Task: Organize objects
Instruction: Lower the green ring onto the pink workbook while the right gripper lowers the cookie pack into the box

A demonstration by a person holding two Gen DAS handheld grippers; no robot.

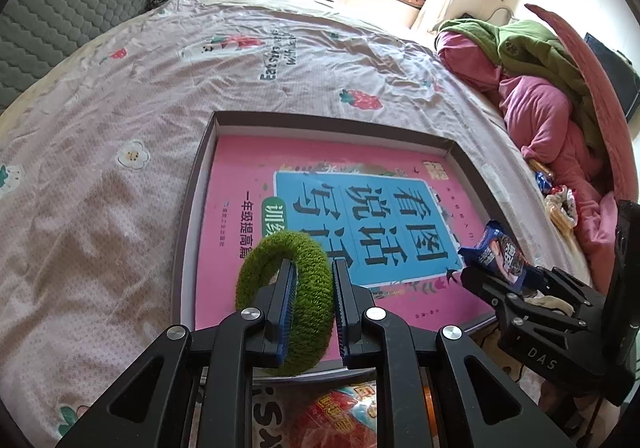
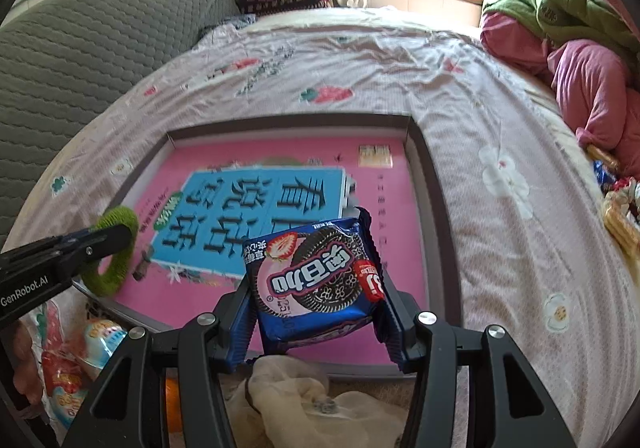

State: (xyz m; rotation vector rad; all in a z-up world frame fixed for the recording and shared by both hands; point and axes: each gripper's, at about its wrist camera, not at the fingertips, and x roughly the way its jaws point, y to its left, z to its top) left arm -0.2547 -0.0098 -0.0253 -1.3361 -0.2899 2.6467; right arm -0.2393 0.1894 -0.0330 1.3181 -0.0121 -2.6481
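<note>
We have both claws loaded and poised above the near edge of the shallow tray (image 1: 200,168) that lies on the bed (image 1: 120,108), with a pink book (image 1: 248,168) filling its floor. Our left gripper (image 1: 314,288) is pinched tight on one side of the green knitted ring (image 1: 264,260), one finger passing through its hole, so the ring stands on edge with its flat faces turned sideways, hanging over the tray's near-left corner. Our right gripper (image 2: 316,312) holds the blue cookie packet (image 2: 316,276) at a middling width, its pads on the packet's two short ends, the long axis running across the fingers and the printed face tilted up toward the camera; it sits above the near edge, right of the ring. The relation that matters, we judge, is vertical: both things lie over the book's near margin, well apart from one another, so each can go down without crossing the other
</note>
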